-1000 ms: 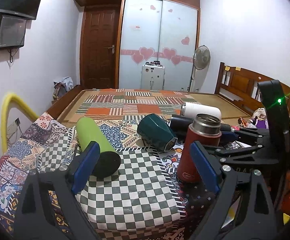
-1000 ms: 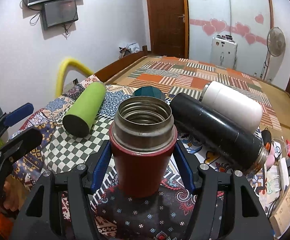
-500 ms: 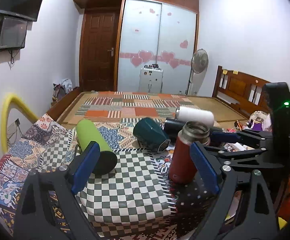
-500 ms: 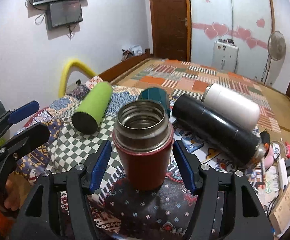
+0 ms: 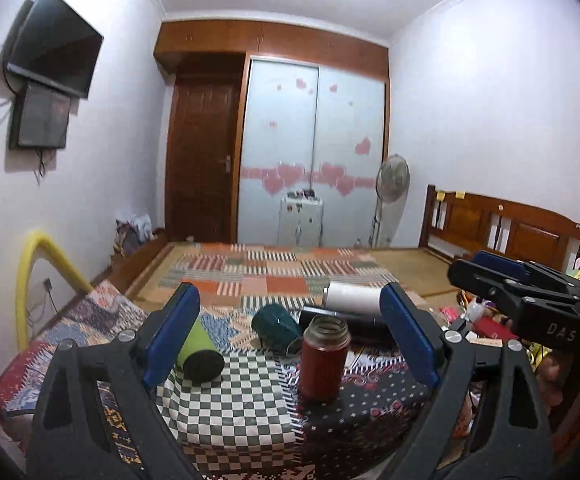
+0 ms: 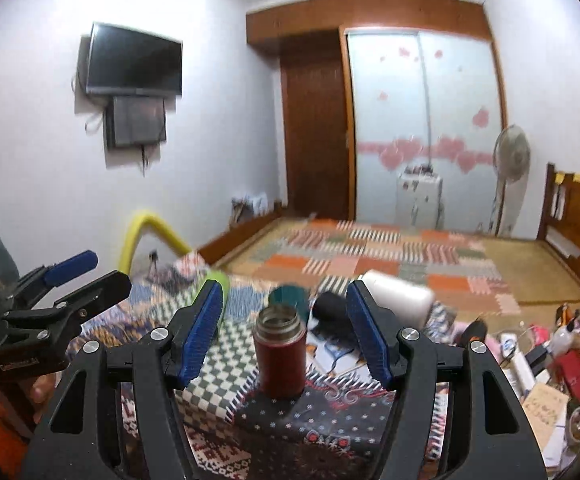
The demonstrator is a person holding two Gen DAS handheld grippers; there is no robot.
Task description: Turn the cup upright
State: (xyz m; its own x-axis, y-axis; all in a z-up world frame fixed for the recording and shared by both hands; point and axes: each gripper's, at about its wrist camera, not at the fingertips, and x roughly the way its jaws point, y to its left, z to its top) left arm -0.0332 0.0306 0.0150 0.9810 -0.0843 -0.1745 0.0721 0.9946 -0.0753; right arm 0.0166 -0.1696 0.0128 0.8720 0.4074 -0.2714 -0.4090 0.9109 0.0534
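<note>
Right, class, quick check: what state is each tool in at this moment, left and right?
Left tool: open, holding nothing.
Right tool: open, holding nothing; the red flask stands free on the cloth beyond it.

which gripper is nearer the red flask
Right, narrowly. The right gripper is open, pulled back directly before the upright red flask; the left gripper is open, off to its left.
</note>
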